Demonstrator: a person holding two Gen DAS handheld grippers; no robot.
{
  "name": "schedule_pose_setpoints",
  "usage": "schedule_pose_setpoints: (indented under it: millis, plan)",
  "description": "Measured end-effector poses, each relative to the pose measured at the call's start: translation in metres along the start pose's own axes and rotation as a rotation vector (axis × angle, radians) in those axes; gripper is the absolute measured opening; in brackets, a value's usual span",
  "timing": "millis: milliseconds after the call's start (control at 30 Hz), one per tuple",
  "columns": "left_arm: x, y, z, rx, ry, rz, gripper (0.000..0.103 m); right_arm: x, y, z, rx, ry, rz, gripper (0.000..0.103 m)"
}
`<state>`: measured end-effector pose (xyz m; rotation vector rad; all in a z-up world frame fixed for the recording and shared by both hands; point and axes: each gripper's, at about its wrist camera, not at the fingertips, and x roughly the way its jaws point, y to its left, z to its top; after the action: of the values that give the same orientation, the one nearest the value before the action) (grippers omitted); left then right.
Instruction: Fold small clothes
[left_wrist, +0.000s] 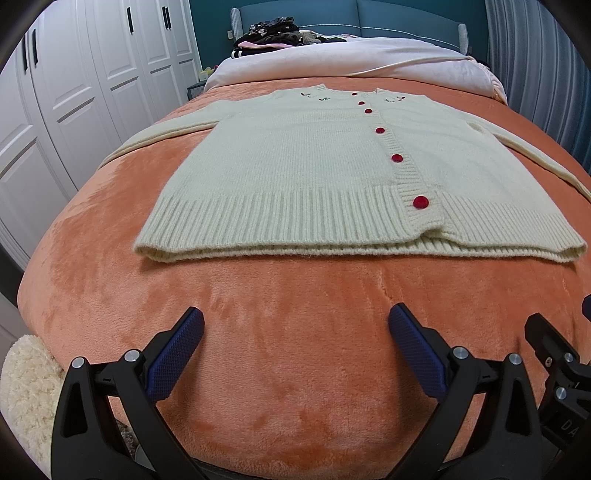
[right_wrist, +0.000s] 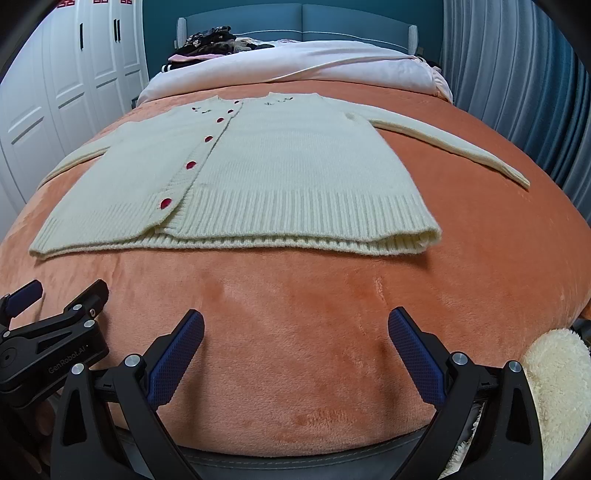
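Closest to the cameras are the 2 grippers. The left gripper (left_wrist: 295, 332) has its blue fingers (left_wrist: 177, 354) spread wide apart, with nothing between them. The right gripper (right_wrist: 295, 332) is spread wide too and holds nothing. Both hang over the near edge of the orange blanket (left_wrist: 295, 295), side by side, and do not touch the clothes. A fluffy cream sleeve (right_wrist: 554, 387) shows beside each gripper.

A bit farther up, the cream cardigan (left_wrist: 332, 166) lies flat on the blanket, front side up. Its ribbed bottom edge (left_wrist: 332, 225) is the part nearest the grippers. A row of red buttons (left_wrist: 420, 202) runs up the middle, and they are done up. Both sleeves are stretched out to the sides.

Past the cardigan is a pale pink quilt (left_wrist: 351, 62). A pile of dark clothes (left_wrist: 269, 33) sits on it by the blue headboard (left_wrist: 406, 18). White closet doors (left_wrist: 92, 74) stand on the left.
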<state>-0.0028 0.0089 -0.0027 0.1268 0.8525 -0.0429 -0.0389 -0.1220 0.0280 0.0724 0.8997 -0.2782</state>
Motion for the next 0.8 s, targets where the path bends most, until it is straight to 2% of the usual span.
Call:
schedule_pose_setpoints:
  millis: [633, 800]
  plan:
    - [0.000, -0.001, 0.000, 0.000, 0.000, -0.001, 0.098, 0.001, 0.000, 0.000, 0.000, 0.002, 0.002, 0.098]
    - [-0.003, 0.009, 0.007, -0.053, 0.024, -0.060, 0.098, 0.000, -0.010, 0.007, 0.046, -0.006, 0.028, 0.098]
